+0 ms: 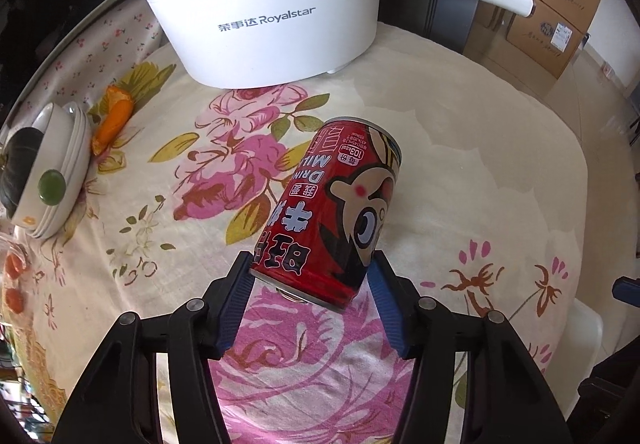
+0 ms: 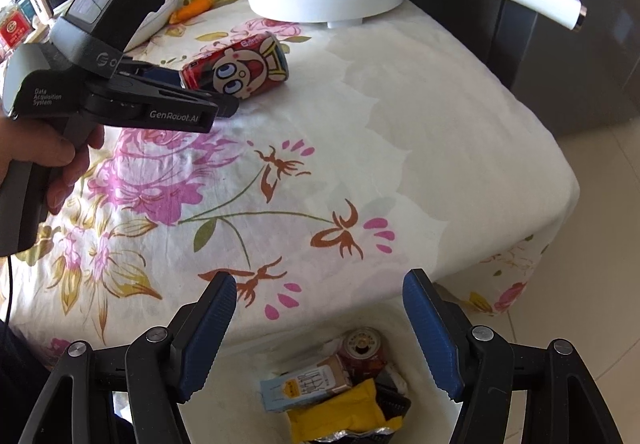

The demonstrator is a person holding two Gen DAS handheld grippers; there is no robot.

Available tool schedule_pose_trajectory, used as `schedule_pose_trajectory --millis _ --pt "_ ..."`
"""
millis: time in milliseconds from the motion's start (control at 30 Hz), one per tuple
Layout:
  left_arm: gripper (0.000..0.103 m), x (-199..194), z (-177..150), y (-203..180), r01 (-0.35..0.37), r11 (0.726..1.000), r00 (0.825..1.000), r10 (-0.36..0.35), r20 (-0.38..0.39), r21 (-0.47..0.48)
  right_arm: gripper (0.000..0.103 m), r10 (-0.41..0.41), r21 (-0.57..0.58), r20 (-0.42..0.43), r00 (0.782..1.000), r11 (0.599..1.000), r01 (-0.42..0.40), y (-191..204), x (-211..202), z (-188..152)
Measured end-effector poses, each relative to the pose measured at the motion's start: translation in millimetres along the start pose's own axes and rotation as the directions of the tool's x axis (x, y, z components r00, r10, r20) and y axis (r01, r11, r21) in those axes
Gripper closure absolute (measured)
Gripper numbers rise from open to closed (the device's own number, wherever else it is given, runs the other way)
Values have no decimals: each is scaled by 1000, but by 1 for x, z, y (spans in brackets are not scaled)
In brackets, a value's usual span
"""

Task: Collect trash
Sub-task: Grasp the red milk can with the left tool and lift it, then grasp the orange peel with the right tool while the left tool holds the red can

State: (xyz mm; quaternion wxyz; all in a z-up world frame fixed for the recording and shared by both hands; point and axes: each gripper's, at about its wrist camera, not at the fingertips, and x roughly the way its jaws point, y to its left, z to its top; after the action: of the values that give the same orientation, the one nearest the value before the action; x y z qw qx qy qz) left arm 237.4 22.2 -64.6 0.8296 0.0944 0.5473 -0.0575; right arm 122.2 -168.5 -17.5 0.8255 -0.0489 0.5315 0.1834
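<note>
Left hand-held gripper [image 1: 310,276]: jaws half-open, flanking red can [image 1: 332,211] lying near white pot [image 1: 264,3], ungripped; centre pads, squeeze squarely. Right hand-held gripper [image 2: 318,324]: wide, empty.

A can [image 1: 336,211] lies on its side on the table [image 1: 460,171], its near end between the left claw's [image 1: 310,276] fingers. A pot [image 1: 264,3] stands behind it; bowls [image 1: 52,179] sit far left. Below the table's front edge, a bin [image 2: 394,404] holds trash
</note>
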Motion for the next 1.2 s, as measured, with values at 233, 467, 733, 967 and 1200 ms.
schedule_pose_trajectory --millis 233,467,733,967,1200 --pt "45 -34 -6 23 64 991 997 -60 44 -113 29 9 35 -2 1000 999 -9 12 8 17" --pt "47 -73 -28 82 127 955 989 -101 109 -269 29 50 57 -4 999 997 -50 32 32 34" --pt "47 -82 -69 171 73 893 995 -35 92 -443 29 179 181 21 984 967 -180 46 76 69" --pt "47 -63 -78 208 31 880 999 -19 29 -474 43 191 204 71 979 958 -202 106 124 137" --pt "47 -63 -76 219 68 872 998 -59 35 -484 58 114 186 138 984 973 -138 155 177 241"
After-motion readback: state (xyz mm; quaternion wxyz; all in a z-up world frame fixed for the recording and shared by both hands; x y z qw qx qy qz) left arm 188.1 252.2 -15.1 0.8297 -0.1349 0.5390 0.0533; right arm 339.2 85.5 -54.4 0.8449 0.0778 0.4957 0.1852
